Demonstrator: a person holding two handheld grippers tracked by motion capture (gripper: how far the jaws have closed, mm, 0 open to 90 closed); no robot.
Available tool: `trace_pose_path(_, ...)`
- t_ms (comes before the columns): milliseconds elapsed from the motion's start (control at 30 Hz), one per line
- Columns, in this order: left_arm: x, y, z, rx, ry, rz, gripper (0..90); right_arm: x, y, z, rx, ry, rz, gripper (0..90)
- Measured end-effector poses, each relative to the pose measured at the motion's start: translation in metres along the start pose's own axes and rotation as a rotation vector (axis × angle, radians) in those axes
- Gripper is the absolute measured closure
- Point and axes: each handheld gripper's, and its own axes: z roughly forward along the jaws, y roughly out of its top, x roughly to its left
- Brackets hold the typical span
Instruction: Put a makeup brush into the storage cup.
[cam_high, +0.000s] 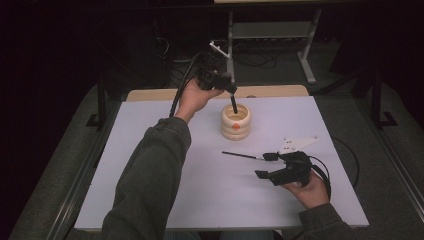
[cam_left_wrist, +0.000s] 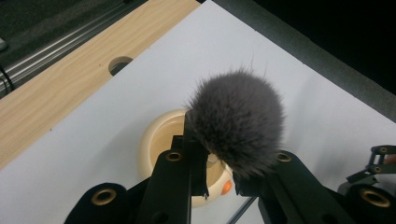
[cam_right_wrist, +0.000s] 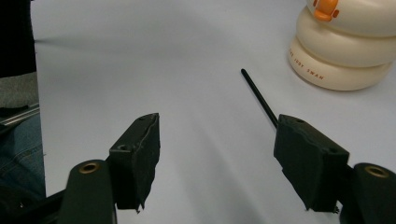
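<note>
The fluffy grey brush (cam_left_wrist: 238, 121) was above the cream cup (cam_high: 236, 121), and my left claw (cam_high: 220, 80) was clamped on its handle. A thin black stick (cam_high: 240, 155) lay on the white table (cam_high: 165, 190) beside my right claw (cam_right_wrist: 217, 154), whose jaws stood apart, holding nothing.

a lab-like room: white board (cam_high: 165, 165) on an aluminium-framed table, cables and stands on dark floor.

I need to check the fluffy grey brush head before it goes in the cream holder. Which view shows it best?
Left gripper view: the fluffy grey brush head is close and sharp above the cream ringed holder. In the high view the brush is small and dark.
</note>
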Motion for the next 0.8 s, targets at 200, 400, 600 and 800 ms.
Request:
trace_pose_path(200, 0.006, -0.009, 0.010, 0.010, 0.011, -0.021, 77.7, 0.000, 0.000, 0.000, 0.004, -0.003, -0.002, 30.3)
trace_pose_path(400, 0.012, -0.019, 0.016, 0.003, 0.004, -0.044, 77.6, 0.000, 0.000, 0.001, 0.008, -0.004, -0.004, 30.2)
trace_pose_path(600, 0.014, -0.026, 0.021, -0.002, 0.003, -0.052, 77.5, 0.000, 0.000, 0.003, 0.015, -0.004, -0.006, 30.3)
trace_pose_path(800, 0.017, -0.030, 0.028, 0.003, -0.003, -0.062, 77.3, -0.002, -0.001, 0.003, 0.018, -0.005, -0.001, 29.9)
